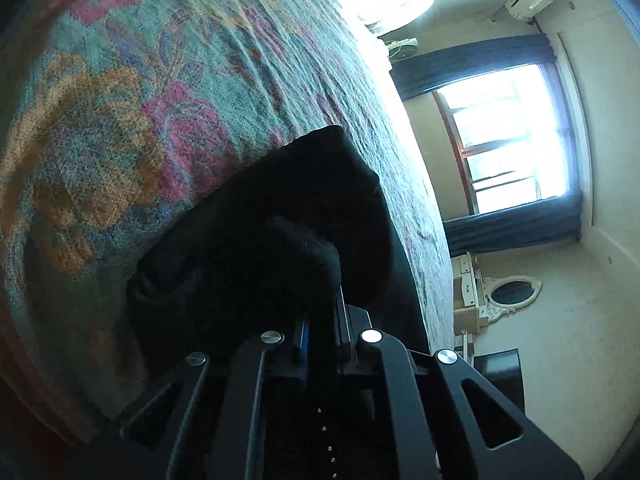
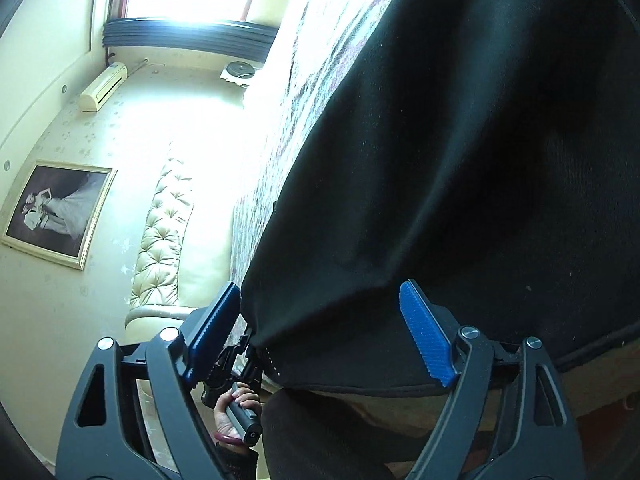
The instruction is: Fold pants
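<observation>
Left gripper (image 1: pixel 320 312) jaws pinch a bunched fold of the black pants (image 1: pixel 280 216) on the bed (image 1: pixel 100 120), right gripper (image 2: pixel 320 336) jaws spread around the pants hem, unclamped, so lifting now risks one-sided drag and skewed fold.

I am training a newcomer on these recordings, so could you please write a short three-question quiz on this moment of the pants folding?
1. True or false: the left gripper is shut on the black pants.
2. How do the blue fingers of the right gripper stand? A) pressed together on cloth B) wide apart, with the pants' edge between them C) shut with nothing in them
3. Fill in: the pants lie on a bed with a ______ bedspread.

Key
1. True: a bunched fold of cloth sits at its closed fingers.
2. B: neither pad presses on the cloth.
3. Floral, in teal, pink and orange.
</observation>
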